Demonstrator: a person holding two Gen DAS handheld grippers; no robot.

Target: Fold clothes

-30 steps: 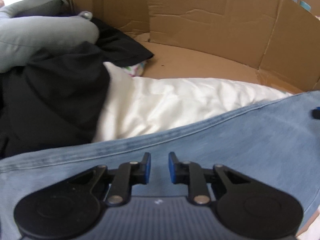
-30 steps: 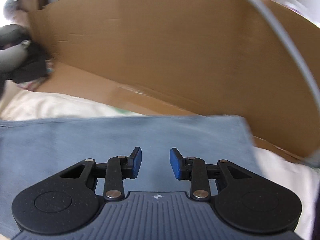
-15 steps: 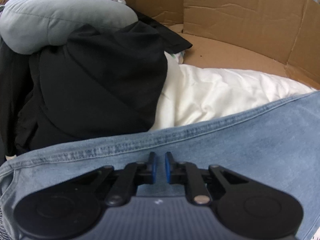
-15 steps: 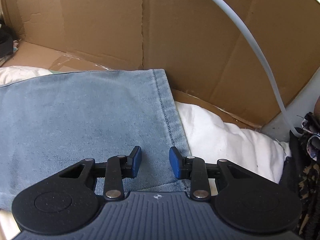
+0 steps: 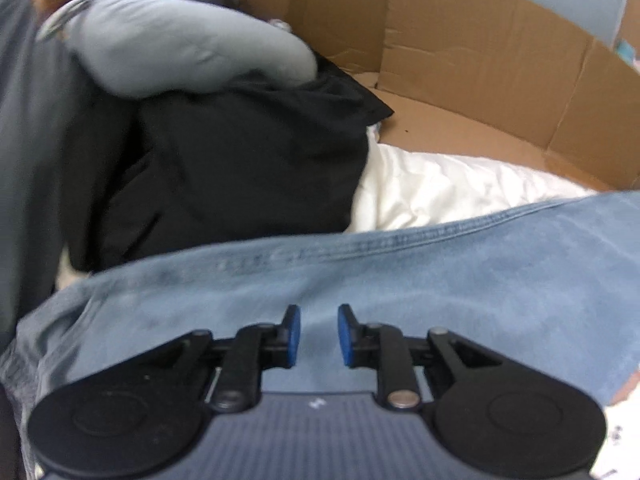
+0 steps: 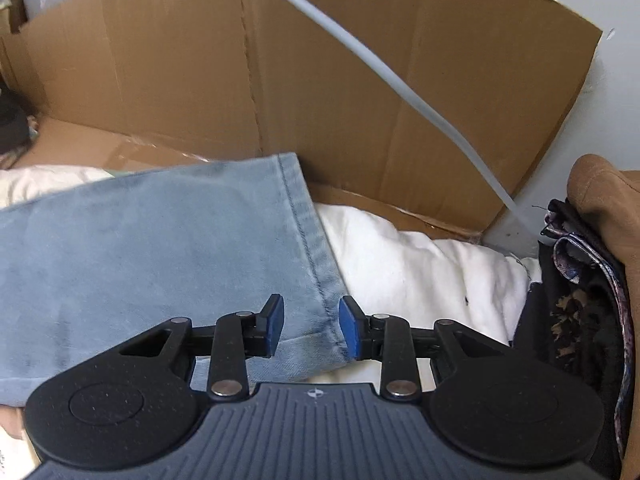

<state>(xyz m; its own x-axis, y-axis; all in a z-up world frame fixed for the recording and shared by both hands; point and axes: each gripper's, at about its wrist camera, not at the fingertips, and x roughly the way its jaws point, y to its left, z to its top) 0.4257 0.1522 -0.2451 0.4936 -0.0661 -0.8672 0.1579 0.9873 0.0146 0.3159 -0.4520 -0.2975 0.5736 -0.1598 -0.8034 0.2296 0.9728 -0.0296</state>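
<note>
Crowding jeans (image 5: 400, 280): black garment (image 5: 240, 168), cardboard wall (image 6: 320, 80).

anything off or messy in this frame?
Nothing damaged or spilled. The light blue denim jeans lie flat on the white bedding, hem edge between the open right gripper. The left gripper hovers open over them. A heaped black garment and grey cushion crowd the cardboard box.

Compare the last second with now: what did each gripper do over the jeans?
The left gripper narrowed to nearly shut half a second ago, then reopened, gripping nothing. The right gripper slid right to the hem, its jaws wider and straddling the jeans corner. The jeans stay flat on the white bedding.
</note>
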